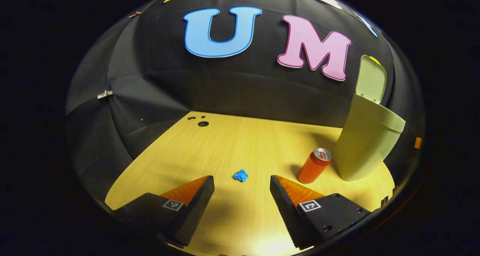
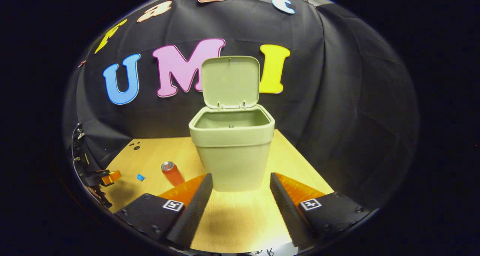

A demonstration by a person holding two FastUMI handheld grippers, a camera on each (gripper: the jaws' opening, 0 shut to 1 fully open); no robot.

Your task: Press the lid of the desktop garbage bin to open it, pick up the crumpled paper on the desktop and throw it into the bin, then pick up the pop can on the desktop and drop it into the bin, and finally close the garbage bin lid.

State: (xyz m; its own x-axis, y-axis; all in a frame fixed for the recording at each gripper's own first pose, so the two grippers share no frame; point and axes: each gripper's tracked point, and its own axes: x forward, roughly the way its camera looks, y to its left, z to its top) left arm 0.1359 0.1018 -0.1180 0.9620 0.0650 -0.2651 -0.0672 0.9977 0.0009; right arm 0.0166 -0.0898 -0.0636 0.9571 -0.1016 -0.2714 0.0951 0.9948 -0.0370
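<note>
Left gripper view: left tongs (image 1: 242, 188) spread wide, empty, over the wooden surface (image 1: 225, 143); crumpled paper (image 1: 240, 175) lies just ahead between them, well left of the bin (image 1: 365, 143), pop can (image 1: 314, 166) upright just beside the bin. Right gripper view: right tongs (image 2: 240, 186) released, facing the bin, lid (image 2: 230, 81) up.

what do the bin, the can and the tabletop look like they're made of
Bin: looks like matte pale green moulded plastic, with smooth walls and a hinged lid.
Can: probably thin metal, with a silvery top and a glossy orange-red side.
Tabletop: wood or a wood-look laminate; it shows light straight grain, and which it is stays unclear.
</note>
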